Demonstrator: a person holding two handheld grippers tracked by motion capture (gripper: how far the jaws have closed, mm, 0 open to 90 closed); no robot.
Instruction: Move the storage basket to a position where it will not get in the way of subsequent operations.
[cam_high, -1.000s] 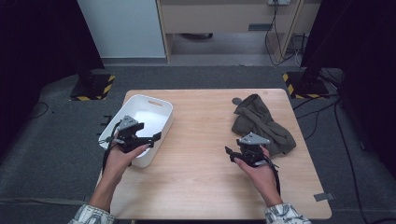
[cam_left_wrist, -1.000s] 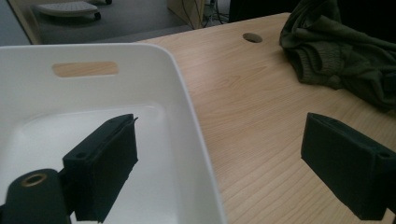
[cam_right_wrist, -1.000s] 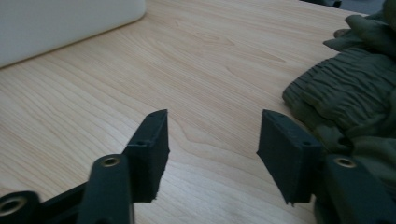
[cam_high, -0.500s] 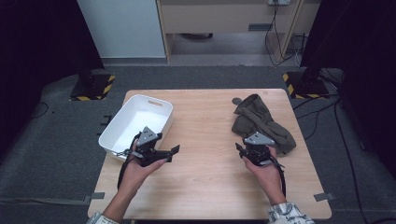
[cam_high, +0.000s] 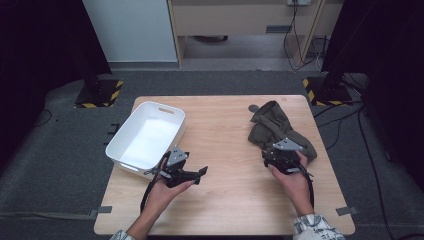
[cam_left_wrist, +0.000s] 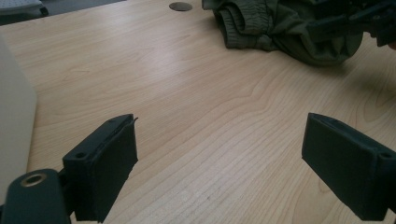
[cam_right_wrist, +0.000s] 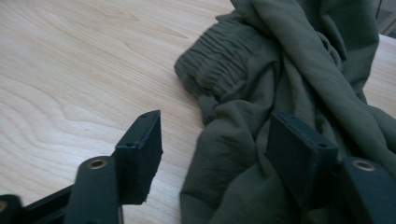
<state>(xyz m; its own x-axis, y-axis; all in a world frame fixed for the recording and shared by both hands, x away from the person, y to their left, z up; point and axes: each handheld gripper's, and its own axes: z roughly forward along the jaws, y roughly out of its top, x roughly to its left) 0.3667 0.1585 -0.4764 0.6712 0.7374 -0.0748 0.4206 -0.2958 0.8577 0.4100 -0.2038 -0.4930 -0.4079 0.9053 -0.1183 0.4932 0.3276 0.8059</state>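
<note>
A crumpled olive-green garment (cam_high: 278, 129) lies on the right side of the wooden table (cam_high: 225, 135). My right gripper (cam_high: 278, 153) rests at the garment's near edge. In the right gripper view it (cam_right_wrist: 215, 140) is open, its jaws straddling a fold of the garment (cam_right_wrist: 289, 70) without closing on it. My left gripper (cam_high: 199, 172) hovers low over bare wood at front left, pointing right. It (cam_left_wrist: 222, 140) is open wide with nothing between its jaws. Across the table it faces the garment (cam_left_wrist: 285, 28) and the right gripper (cam_left_wrist: 359, 21).
A white plastic bin (cam_high: 176, 117) stands empty at the table's left, just behind my left hand; its wall (cam_left_wrist: 14, 112) borders the left gripper view. A round cable hole (cam_left_wrist: 180, 6) sits near the far edge. Bare wood lies between the grippers.
My left gripper has swung from over the bin's near rim to the right and forward onto open table. The right gripper has edged slightly right, closer to the garment.
</note>
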